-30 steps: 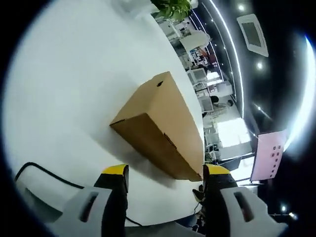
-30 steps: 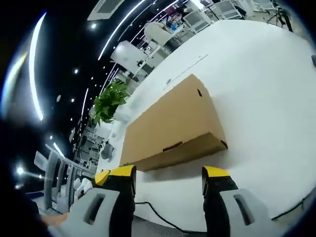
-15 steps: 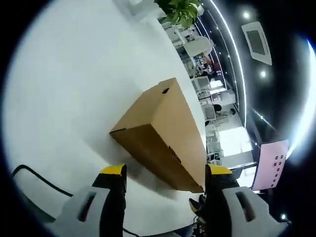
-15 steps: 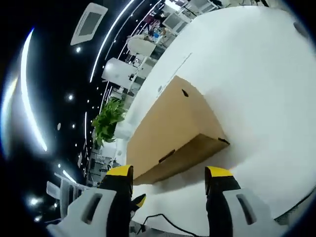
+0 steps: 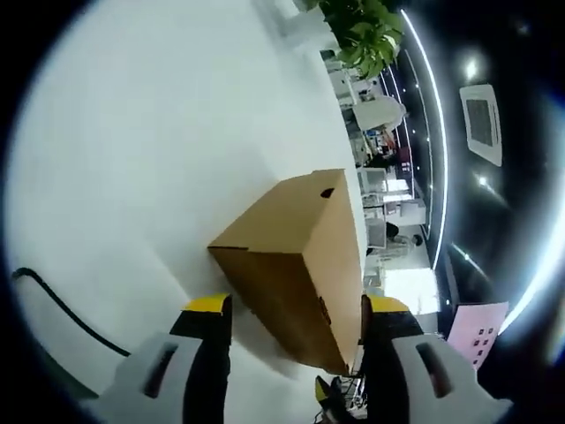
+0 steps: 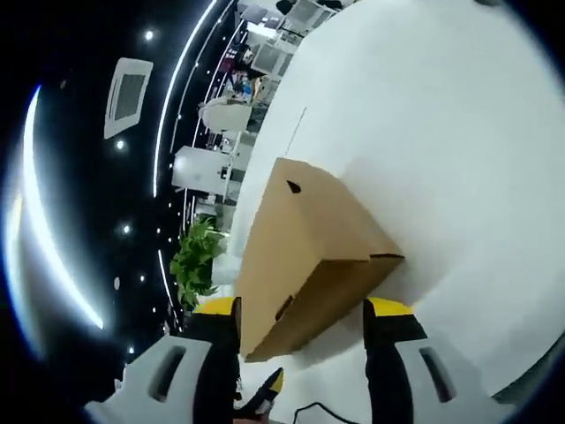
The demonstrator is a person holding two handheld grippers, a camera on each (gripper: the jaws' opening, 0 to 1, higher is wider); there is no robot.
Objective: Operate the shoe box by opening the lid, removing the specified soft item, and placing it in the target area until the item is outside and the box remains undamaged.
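The closed cardboard shoe box [image 5: 296, 256] [image 6: 305, 256] lies on the white table [image 5: 159, 132] [image 6: 441, 132], with the left gripper [image 5: 296, 309] and right gripper [image 6: 303, 309] spread wide near its ends.

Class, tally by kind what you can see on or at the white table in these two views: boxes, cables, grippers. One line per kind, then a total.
Cardboard shoe box, lid shut: 1
Black cable on the white table: 1
Grippers, left gripper and right gripper, both open: 2
Total: 4
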